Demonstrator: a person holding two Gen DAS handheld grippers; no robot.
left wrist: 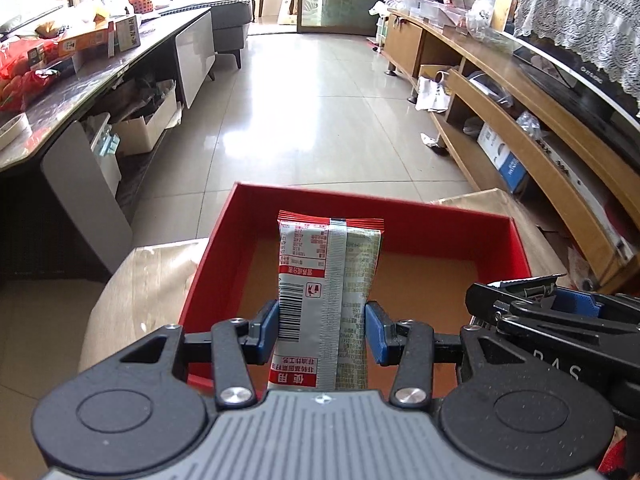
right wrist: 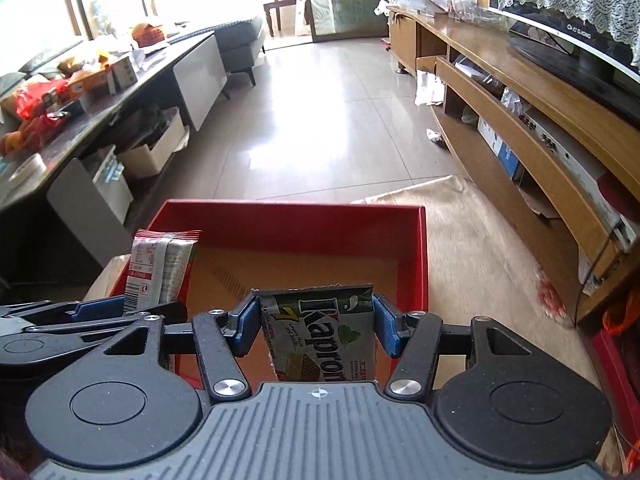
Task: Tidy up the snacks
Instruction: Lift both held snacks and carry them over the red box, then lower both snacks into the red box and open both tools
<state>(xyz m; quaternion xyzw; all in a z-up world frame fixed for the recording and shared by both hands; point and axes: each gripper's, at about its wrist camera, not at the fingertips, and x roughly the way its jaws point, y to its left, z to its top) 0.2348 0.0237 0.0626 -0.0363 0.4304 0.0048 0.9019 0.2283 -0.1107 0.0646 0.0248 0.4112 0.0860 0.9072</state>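
Observation:
My left gripper [left wrist: 322, 330] is shut on a silver and red snack packet [left wrist: 326, 280], held upright with its back seam facing me, over the near edge of a red box [left wrist: 516, 240]. My right gripper [right wrist: 316, 326] is shut on a dark green Kapron wafer packet [right wrist: 320, 334], held above the same red box [right wrist: 416, 256]. The box has a brown floor and shows no items lying inside. The right gripper shows at the right of the left wrist view [left wrist: 552, 300]; the left gripper and its packet [right wrist: 160, 268] show at the left of the right wrist view.
The box sits on a low surface covered in brown paper [right wrist: 472, 232]. A long dark table [left wrist: 80, 92] with snack bags and boxes runs along the left. A wooden TV cabinet [left wrist: 540, 132] runs along the right. Tiled floor [left wrist: 320, 100] lies ahead.

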